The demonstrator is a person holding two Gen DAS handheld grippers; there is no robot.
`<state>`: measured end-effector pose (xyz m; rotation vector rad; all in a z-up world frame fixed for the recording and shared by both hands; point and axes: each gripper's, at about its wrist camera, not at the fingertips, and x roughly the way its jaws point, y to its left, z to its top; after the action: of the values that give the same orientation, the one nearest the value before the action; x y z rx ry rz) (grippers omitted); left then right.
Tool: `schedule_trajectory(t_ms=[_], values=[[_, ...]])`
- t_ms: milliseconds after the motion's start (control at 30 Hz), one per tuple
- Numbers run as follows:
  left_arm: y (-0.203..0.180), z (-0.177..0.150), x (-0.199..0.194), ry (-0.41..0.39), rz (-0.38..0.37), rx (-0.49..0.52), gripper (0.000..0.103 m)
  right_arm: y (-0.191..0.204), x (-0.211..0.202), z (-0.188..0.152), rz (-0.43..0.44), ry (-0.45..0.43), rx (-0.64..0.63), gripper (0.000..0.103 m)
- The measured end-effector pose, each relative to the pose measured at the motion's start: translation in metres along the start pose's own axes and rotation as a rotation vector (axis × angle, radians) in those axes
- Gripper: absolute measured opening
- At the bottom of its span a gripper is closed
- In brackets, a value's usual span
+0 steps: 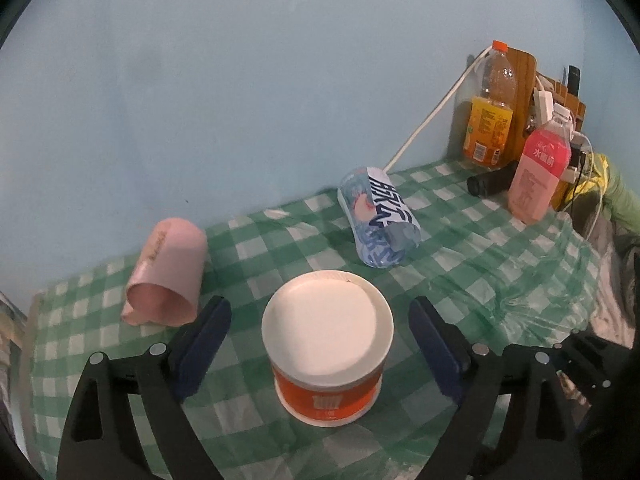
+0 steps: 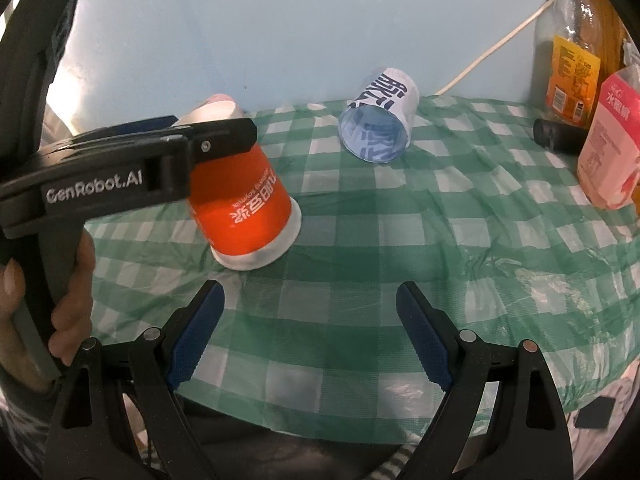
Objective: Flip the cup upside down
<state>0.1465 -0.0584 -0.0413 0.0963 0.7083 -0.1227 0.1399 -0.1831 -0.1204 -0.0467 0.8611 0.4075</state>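
An orange paper cup [image 1: 326,360] stands upside down on the green checked tablecloth [image 1: 460,264], white base up. My left gripper [image 1: 320,324] is open, its blue pads on either side of the cup without touching it. In the right wrist view the same orange cup [image 2: 244,204] stands rim down, with the left gripper's black body [image 2: 132,172] beside its upper part. My right gripper [image 2: 310,312] is open and empty above the cloth, nearer the front edge.
A pink cup [image 1: 168,276] lies on its side at the left. A blue and white cup [image 1: 380,220] [image 2: 380,120] lies on its side behind. An orange-drink bottle [image 1: 490,112], a pink bottle [image 1: 540,172] and a black cylinder [image 1: 492,184] stand at the back right.
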Motion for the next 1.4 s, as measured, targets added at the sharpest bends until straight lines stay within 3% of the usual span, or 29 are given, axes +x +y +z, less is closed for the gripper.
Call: schedule_trajectory(t_ms=[167, 400, 900, 1100, 1267, 1400], values=[[-0.002, -0.007, -0.008, -0.057, 0.032, 0.003, 0.097, 0.001, -0.004, 0.0, -0.005, -0.012, 0.0, 0.088], [0.011, -0.019, -0.046, -0.179, 0.023, -0.079, 0.102, 0.0, -0.012, 0.0, -0.023, -0.035, -0.001, 0.088], [0.015, -0.063, -0.136, -0.355, 0.074, -0.161, 0.103, 0.017, -0.061, 0.004, -0.079, -0.2, -0.066, 0.088], [0.008, -0.075, -0.134, -0.335, 0.141, -0.123, 0.103, 0.024, -0.081, 0.0, -0.122, -0.266, -0.092, 0.088], [0.015, -0.092, -0.132, -0.321, 0.1, -0.169, 0.103, 0.024, -0.089, -0.003, -0.13, -0.293, -0.082, 0.088], [0.015, -0.1, -0.128, -0.305, 0.118, -0.162, 0.103, 0.024, -0.091, -0.006, -0.146, -0.307, -0.08, 0.088]])
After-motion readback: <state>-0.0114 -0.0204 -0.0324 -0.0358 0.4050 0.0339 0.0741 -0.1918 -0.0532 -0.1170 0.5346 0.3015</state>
